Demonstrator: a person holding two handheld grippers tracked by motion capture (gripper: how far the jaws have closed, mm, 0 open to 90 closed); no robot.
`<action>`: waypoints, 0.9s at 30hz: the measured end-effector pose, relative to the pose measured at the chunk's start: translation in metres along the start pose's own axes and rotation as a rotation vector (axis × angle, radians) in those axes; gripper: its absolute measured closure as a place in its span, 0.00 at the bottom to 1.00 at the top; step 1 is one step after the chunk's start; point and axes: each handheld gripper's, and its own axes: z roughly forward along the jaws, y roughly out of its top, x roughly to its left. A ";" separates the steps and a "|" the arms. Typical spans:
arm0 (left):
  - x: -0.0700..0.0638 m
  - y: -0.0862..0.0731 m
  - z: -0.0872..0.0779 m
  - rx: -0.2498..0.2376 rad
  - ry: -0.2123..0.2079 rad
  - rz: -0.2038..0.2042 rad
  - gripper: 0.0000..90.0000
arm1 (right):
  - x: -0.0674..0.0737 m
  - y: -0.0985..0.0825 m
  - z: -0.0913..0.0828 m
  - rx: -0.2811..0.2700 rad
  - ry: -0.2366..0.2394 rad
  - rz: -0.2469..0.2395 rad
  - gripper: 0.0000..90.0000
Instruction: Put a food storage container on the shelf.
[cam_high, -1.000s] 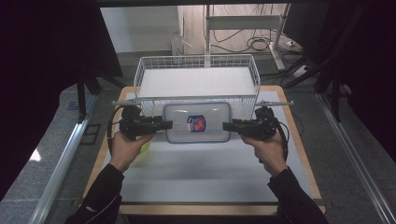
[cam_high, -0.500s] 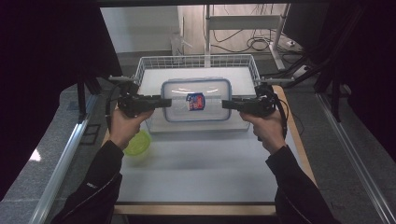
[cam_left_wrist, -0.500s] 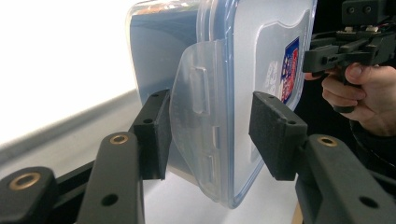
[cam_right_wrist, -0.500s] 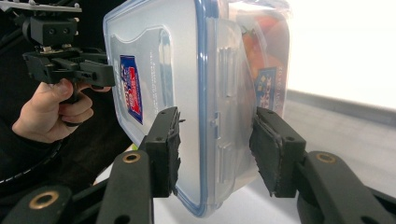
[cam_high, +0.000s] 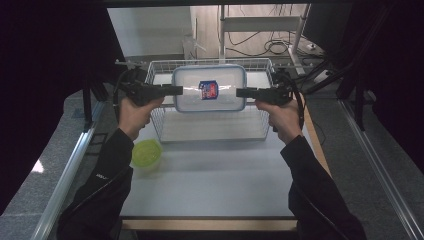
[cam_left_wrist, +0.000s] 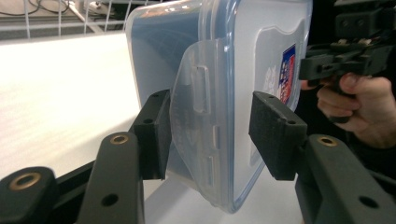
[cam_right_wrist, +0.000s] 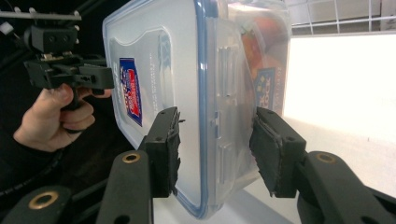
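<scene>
High view: a clear rectangular plastic container with a blue-rimmed snap lid (cam_high: 209, 89) hangs in the air over a white wire basket (cam_high: 212, 129) at the far side of the white table (cam_high: 210, 180), carried level between the left gripper (cam_high: 176, 90) and the right gripper (cam_high: 242, 92). In the two gripper views the black jaws of each tool straddle a short end of the container at its latch flap; the pads sit at or just beside the plastic, so each looks clamped on it. A lime-green round lid or bowl (cam_high: 146, 152) lies on the table near the left sleeve. My guess is the lift is done and lowering the container into the basket, then letting go, is left.
</scene>
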 end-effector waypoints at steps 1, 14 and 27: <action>0.001 0.003 0.000 0.002 0.005 0.001 0.56 | -0.001 0.003 0.001 -0.001 0.004 0.003 0.59; 0.020 0.020 0.012 0.004 0.016 -0.052 0.56 | -0.016 0.021 0.015 0.000 -0.018 0.042 0.58; 0.022 0.020 0.019 -0.010 0.037 0.017 0.52 | -0.027 0.024 0.018 -0.025 -0.004 0.081 0.57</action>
